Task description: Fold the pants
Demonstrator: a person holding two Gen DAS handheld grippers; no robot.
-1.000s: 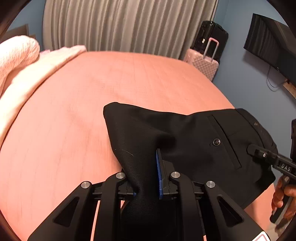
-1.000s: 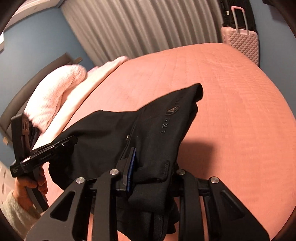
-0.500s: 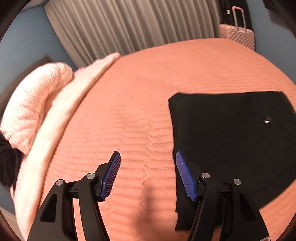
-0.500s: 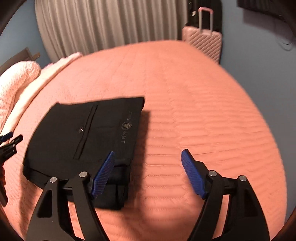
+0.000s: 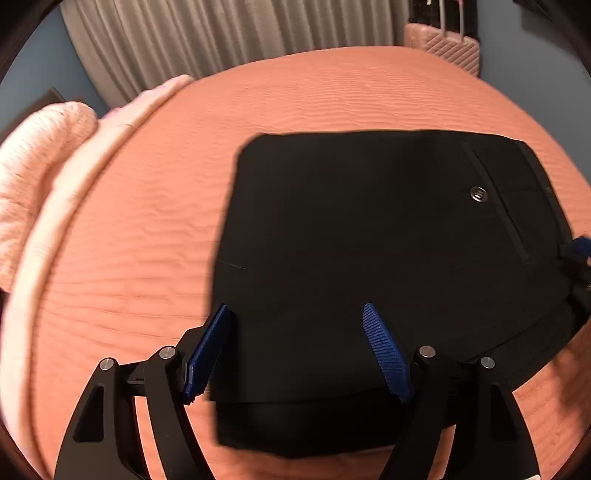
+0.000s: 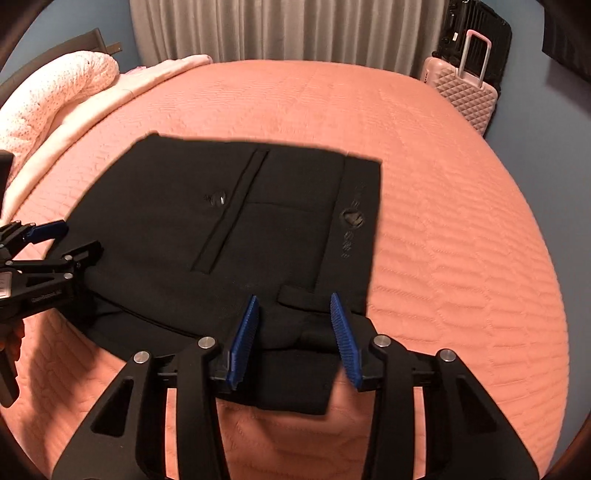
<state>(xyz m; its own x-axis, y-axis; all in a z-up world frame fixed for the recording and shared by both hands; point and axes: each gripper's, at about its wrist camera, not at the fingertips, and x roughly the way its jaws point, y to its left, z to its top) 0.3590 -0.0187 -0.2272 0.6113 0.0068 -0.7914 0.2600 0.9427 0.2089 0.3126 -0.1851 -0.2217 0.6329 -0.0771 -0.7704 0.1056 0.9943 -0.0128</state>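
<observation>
Both tongs tilt down over the folded pants (image 5: 351, 240): left tongs (image 5: 295, 314) opening wide, right tongs (image 6: 293, 299) narrowing, neither gripping.

Bed (image 6: 443, 184) with salmon quilted cover, pink blanket (image 6: 55, 92) at its head. Grey curtains (image 6: 288, 29) behind, blue walls (image 6: 546, 110), pink suitcase (image 6: 461, 92) in corner beside black one (image 6: 476, 26).

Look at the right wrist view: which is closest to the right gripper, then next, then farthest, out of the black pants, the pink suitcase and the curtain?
1. Black pants, directly beneath the right gripper.
2. Pink suitcase, past the bed's far right corner.
3. Curtain, along the back wall. The suitcase and curtain are nearly too close to call.
</observation>
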